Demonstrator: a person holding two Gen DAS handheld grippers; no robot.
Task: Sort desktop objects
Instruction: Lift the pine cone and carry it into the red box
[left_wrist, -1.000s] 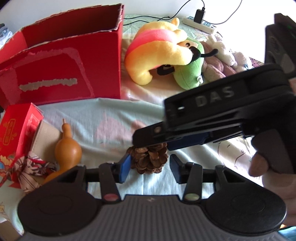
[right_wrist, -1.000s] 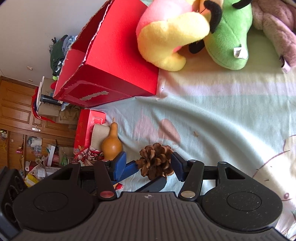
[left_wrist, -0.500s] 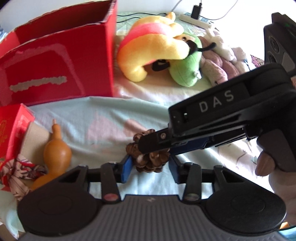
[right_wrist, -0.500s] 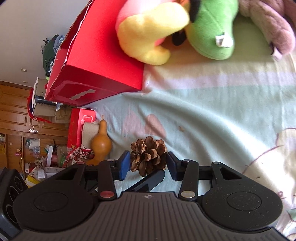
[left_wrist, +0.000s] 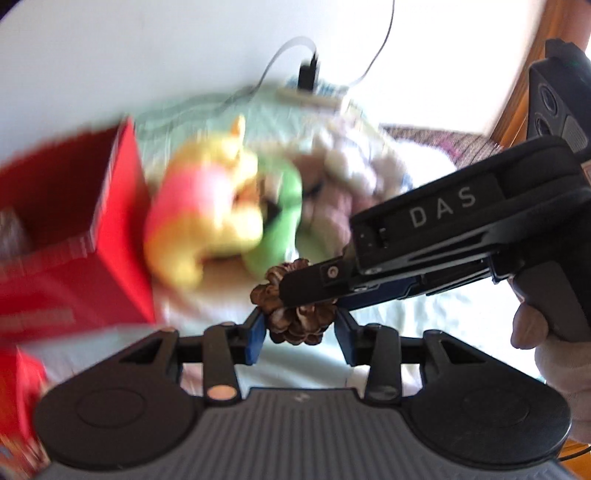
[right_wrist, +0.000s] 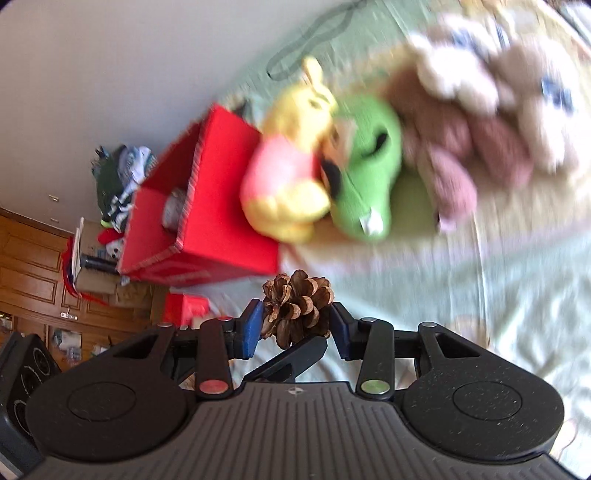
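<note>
Two hand-held grippers pinch a single pine cone (left_wrist: 295, 314) from crossing directions above a sheet-covered bed (right_wrist: 480, 295). The left gripper (left_wrist: 301, 330) has its blue pads against the cone's flanks; the right gripper (right_wrist: 295, 325), whose jaws are closing at this moment, is clamped across the same cone, its black body reaching in from the right edge of the left wrist view. The cone appears clear of the sheet, carried between both tools. Behind it stands an open red box (right_wrist: 207, 221), likely the sorting destination, with a yellow and pink plush (right_wrist: 288, 177) and a green plush (right_wrist: 365, 166) leaning just beside it.

The risk from here lies in the doubled grip. Cone scales are brittle and uneven, so further squeezing by the right gripper could snap scales or twist the cone out from between the left pads. If the two hands drift apart, one pair of pads may drag off and let the cone fall short of the box. The blurred background suggests fast travel, which would make any slip harder to catch.
</note>
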